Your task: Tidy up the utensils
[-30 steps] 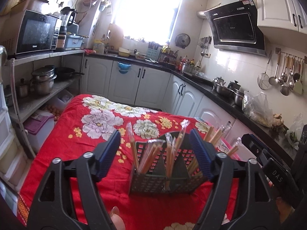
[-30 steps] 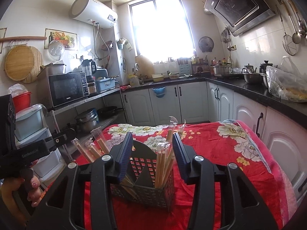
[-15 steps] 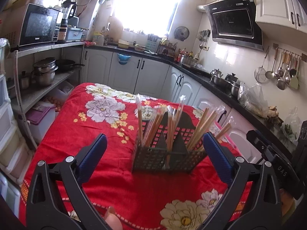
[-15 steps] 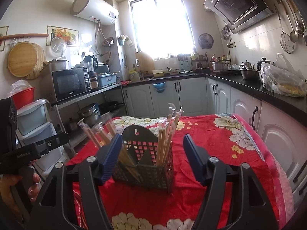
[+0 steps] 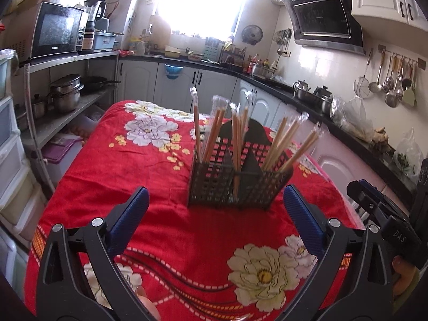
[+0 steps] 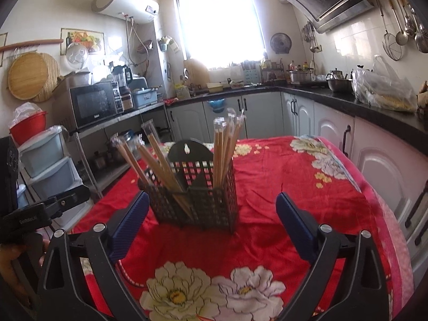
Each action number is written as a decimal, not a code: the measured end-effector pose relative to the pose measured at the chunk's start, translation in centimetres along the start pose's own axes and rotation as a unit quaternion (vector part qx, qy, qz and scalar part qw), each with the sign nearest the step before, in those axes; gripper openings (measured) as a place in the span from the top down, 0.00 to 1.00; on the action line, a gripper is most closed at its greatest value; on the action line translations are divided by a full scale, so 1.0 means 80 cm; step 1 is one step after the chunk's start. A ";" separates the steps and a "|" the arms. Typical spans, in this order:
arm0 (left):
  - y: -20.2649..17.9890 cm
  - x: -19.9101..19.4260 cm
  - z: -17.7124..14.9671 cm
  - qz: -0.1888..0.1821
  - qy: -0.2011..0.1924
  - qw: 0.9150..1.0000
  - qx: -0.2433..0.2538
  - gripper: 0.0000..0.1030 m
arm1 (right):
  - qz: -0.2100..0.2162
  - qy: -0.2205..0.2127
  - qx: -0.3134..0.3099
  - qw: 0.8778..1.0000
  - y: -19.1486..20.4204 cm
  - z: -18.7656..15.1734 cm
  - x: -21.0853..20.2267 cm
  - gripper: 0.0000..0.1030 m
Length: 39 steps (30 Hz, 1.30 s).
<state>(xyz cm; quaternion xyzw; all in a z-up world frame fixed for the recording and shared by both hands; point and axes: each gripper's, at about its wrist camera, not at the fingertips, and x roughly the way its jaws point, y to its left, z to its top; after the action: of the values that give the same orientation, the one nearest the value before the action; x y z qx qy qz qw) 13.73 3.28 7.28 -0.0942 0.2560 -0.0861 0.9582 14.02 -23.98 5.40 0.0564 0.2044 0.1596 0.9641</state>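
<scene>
Looks like the sorting is basically done: the black perforated plastic caddy [image 5: 238, 179] sits at 12 o'clock ahead of both tongs on the red floral cloth [image 5: 149, 187], wrapped wooden chopsticks [image 5: 235, 136] standing in its compartments. Left gripper [image 5: 214, 208] gapes empty; right gripper [image 6: 211, 211] is opening, nothing between. Next I'd just back away.

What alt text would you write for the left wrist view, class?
A black mesh holder full of wrapped chopsticks stands on a red flowered tablecloth in a kitchen. The left gripper has its blue fingers wide apart and empty, short of the holder.
</scene>
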 end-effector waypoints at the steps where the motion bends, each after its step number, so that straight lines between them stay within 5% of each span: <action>1: -0.001 0.000 -0.005 0.001 0.001 1.000 0.001 0.10 | -0.001 0.004 -0.001 1.000 0.001 -0.003 0.000 0.08; 11: -0.002 0.005 -0.046 0.001 -0.001 1.000 -0.005 0.10 | -0.008 0.023 -0.002 1.000 -0.002 -0.045 -0.003 0.07; 39: -0.002 0.012 -0.101 0.040 -0.079 0.996 0.032 0.10 | -0.058 -0.071 -0.034 0.995 0.002 -0.097 -0.014 0.06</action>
<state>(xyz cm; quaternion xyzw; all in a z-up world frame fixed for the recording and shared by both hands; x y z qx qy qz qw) 10.46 1.78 0.02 -0.0595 0.1800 -0.0485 0.9807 9.79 -23.88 -1.20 0.0230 0.1328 0.1061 0.9852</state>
